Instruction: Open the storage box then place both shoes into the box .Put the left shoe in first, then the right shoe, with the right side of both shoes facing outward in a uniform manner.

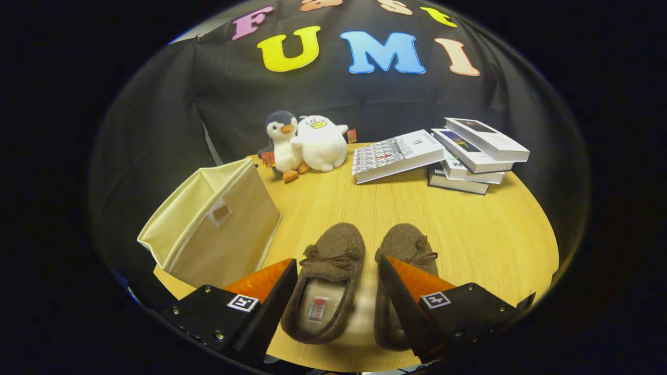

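My gripper [337,284] has its fingers wide apart and holds nothing; it hangs over the near edge of the worktop [484,234], right above the two shoes; the left shoe [327,281] sits between my fingers, with its open top up and its toe pointing to the far edge; the right shoe [404,250] lies just beside it, and one of my fingers covers part of it, but I cannot tell if that finger touches it.

The storage box [219,224] stands near the left edge of the worktop, a little way from the shoes; it is soft and pale, it has no lid on it, and its open top shows; I can see only a bit of the inside, and no shoe shows there.

So I think the box is open already, and that part is done; both shoes are out on the worktop, so putting them in is all left to do; the left shoe must go first, then the right one, both turned the same way.

At the far edge sit a toy penguin [283,146] and a white toy duck [321,143]; a pile of books [443,153] lies by the far right edge.
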